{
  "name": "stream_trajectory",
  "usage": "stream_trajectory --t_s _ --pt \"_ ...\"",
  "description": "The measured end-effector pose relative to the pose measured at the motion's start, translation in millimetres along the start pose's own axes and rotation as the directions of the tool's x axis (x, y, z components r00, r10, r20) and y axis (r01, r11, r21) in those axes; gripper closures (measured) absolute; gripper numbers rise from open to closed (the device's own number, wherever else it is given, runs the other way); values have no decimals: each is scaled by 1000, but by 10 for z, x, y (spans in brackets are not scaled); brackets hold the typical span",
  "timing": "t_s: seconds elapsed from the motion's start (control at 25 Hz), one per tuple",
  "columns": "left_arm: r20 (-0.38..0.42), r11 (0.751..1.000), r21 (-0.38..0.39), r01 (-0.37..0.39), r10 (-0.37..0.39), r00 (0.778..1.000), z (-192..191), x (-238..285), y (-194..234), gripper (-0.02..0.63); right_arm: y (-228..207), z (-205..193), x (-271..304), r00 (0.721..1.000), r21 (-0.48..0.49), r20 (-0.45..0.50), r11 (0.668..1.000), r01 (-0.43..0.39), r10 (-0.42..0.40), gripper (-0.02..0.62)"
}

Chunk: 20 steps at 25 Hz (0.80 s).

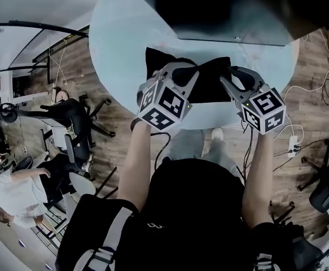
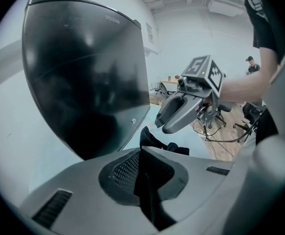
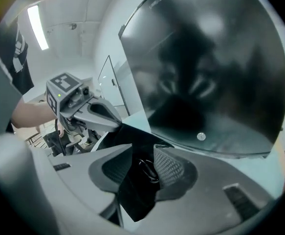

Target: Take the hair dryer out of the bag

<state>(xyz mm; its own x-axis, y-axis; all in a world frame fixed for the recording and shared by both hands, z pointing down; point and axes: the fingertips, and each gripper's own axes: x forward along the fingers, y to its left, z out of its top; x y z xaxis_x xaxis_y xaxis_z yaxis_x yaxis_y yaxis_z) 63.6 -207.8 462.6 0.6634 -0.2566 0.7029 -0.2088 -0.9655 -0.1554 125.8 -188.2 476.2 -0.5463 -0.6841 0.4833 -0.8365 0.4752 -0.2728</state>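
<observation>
Hair dryer not visible, seemingly inside black bag (image 1: 209, 86); left gripper (image 2: 142, 155) clamped on its fabric; right gripper (image 3: 138, 153) jaws apart around bag edge; removal remains.

Head cam sits high up & looks almost straight down on the pale blue round tabletop (image 1: 113, 49). Left cam rides on the grey left gripper (image 1: 188, 72), very low & close to the tabletop. It looks along its own fingers (image 2: 83, 195), across to the grey right gripper (image 1: 232, 78). Right cam does the same the other way & sees the left one. All 3 views share the black cloth bag (image 1: 209, 83) & the big dark shiny screen (image 2: 83, 82) behind it.
</observation>
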Motion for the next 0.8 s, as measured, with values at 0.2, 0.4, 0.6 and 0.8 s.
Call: stream_trajectory --t_s 0.2,0.4,0.6,0.8 --pt "0 999 41 34 -34 999 6 34 -100 594 -27 -218 214 992 -50 -104 996 -76 71 419" --pt "15 999 28 45 -46 999 -14 33 -105 594 -13 -415 406 978 -92 -190 990 -106 87 402" --pt "38 999 4 47 -47 998 -5 37 -70 594 -10 -543 539 953 -147 -283 977 -152 106 376" --pt "65 998 -47 44 -41 997 -29 77 -3 594 4 -659 669 920 -214 -373 954 -212 120 368"
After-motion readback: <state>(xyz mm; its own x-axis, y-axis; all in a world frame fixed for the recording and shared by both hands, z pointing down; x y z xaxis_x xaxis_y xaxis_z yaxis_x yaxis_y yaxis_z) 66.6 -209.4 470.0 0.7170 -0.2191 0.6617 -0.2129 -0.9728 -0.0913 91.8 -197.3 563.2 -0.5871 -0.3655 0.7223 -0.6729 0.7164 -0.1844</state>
